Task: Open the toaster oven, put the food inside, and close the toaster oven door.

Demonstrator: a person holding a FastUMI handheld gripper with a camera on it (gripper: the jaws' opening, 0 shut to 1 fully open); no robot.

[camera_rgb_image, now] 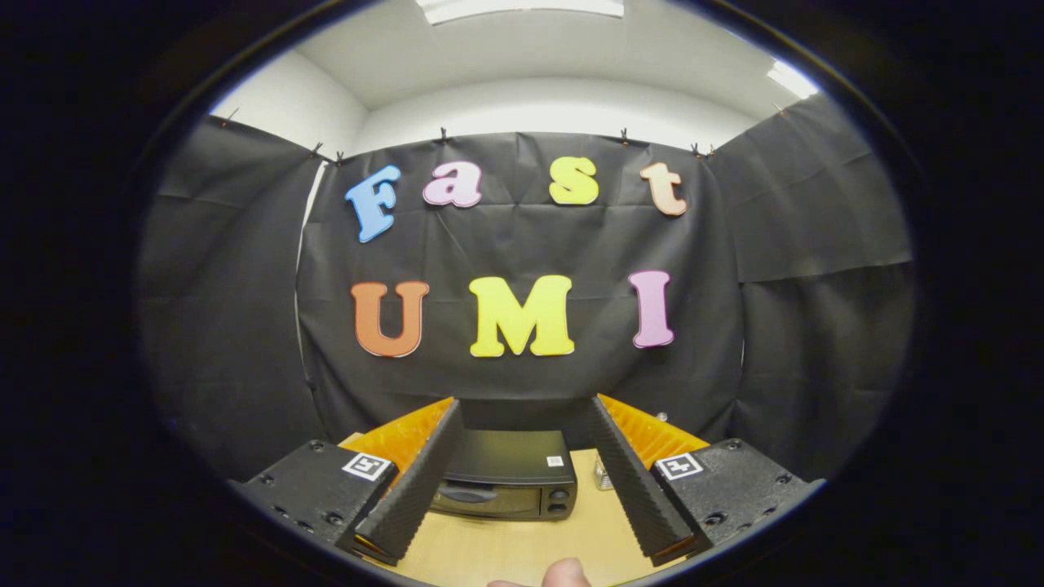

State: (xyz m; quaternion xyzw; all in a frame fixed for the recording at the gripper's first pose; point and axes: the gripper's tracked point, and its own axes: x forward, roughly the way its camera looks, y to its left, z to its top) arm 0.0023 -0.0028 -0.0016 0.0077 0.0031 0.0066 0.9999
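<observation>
Left finger (412,481) of the gripper (522,481) first: black ribbed pad, orange backing, set wide to one side. Nothing pressed against it.

Then the toaster oven (507,485), black and boxy, sitting on the wooden table (506,546) ahead of the fingers and seen in the gap between them. Door (481,499) shut, with a long handle (465,494) across its top edge. Round knobs (558,499) stacked on the oven's right side. Well apart from the fingertips, not touched at all.

Down close, the tip of a person's finger (567,572) poking up between the two pads.

Just right of the oven, something small and see-through (603,473), half hidden behind the right finger. Cannot tell what. No food to be made out for sure.

Last, the right finger (636,485), matching the left. Fingers spread far apart, holding nothing.

Looks like the very start: door not opened yet, so step one. Next move probably: go forward and down to the handle, hook or pinch it, pull the door toward the table. Needs a careful aim, since the handle is thin.
</observation>
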